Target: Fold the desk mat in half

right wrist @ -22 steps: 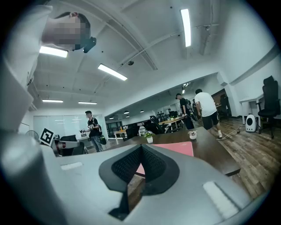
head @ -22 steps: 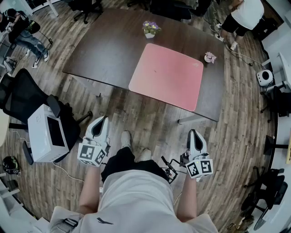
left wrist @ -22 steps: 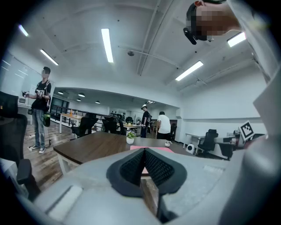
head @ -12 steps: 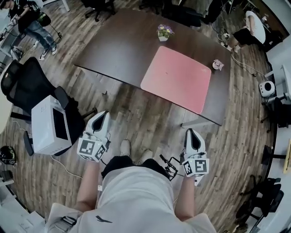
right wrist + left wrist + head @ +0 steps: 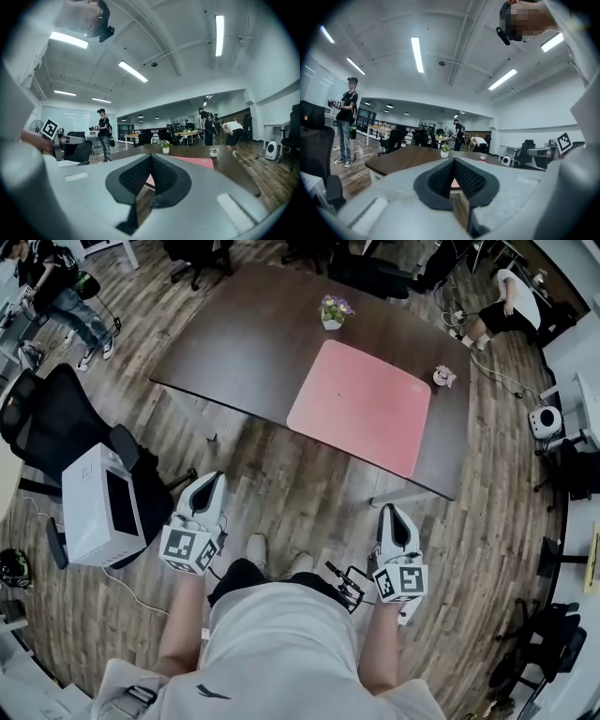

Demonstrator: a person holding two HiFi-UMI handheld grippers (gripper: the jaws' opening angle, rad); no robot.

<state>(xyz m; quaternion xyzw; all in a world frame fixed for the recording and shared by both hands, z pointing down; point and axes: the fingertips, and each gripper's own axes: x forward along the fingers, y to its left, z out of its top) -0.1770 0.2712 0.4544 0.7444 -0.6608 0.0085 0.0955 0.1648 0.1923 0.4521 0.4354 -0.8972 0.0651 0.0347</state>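
A pink desk mat [image 5: 361,404] lies flat on the right half of a dark brown table [image 5: 244,343], well ahead of me. I stand on the wooden floor, a step back from the table. My left gripper [image 5: 208,486] is held at waist height at the left, its jaws shut with nothing between them. The right gripper [image 5: 392,517] hangs at the right, also shut and empty. In the left gripper view the mat [image 5: 454,183] shows as a pink sliver past the pads. In the right gripper view the mat [image 5: 194,161] lies beyond the shut jaws.
A small potted plant [image 5: 331,310] stands on the table behind the mat, and a little pink ornament [image 5: 442,377] sits by its right corner. A white box-shaped appliance [image 5: 98,507] and a black office chair [image 5: 52,418] stand at my left. Other people [image 5: 56,287] are farther off.
The table and mat have shifted slightly in the head view as my head moved. Both grippers have stayed at waist height, shut.
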